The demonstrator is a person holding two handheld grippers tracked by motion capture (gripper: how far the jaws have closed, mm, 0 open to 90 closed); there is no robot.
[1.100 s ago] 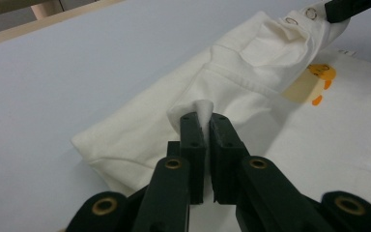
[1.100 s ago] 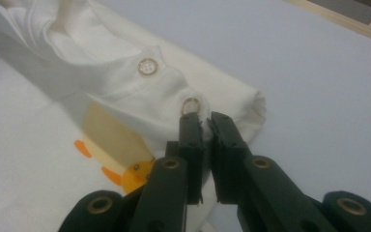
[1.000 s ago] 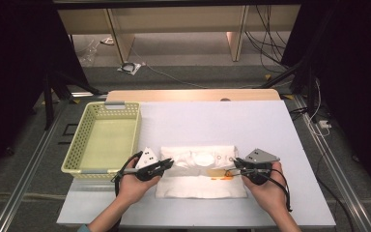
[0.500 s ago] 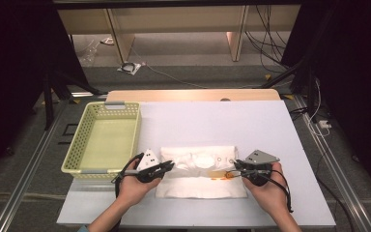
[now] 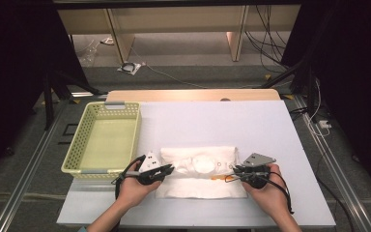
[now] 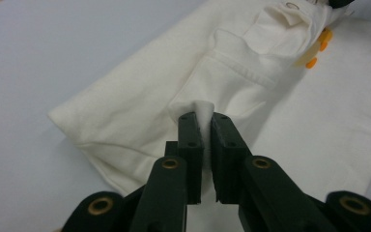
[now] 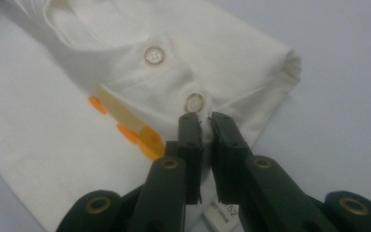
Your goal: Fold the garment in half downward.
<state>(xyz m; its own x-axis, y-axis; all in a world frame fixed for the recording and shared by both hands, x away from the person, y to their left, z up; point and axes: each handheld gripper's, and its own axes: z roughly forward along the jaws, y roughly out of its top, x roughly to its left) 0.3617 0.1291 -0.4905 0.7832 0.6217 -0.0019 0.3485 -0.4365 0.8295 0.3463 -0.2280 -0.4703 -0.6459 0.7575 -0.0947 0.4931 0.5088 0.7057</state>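
Observation:
A folded white garment [image 5: 200,171] with buttons and an orange-and-cream tag [image 7: 130,128] lies on the white table near its front edge. My left gripper [image 5: 168,169] is at the garment's left end, shut on a pinched fold of white cloth [image 6: 202,110]. At the right end my right gripper [image 5: 234,175] is shut on the cloth just below a button [image 7: 193,102]. A second button [image 7: 154,55] sits farther up the placket. A small white label [image 7: 220,212] shows under the right jaws. Both hands rest low on the table.
An empty pale green plastic basket [image 5: 84,150] stands at the table's left, close to my left hand. Behind the garment stretches the bare white tabletop [image 5: 212,123]. Beyond the far edge are wooden shelving legs and cables on the floor.

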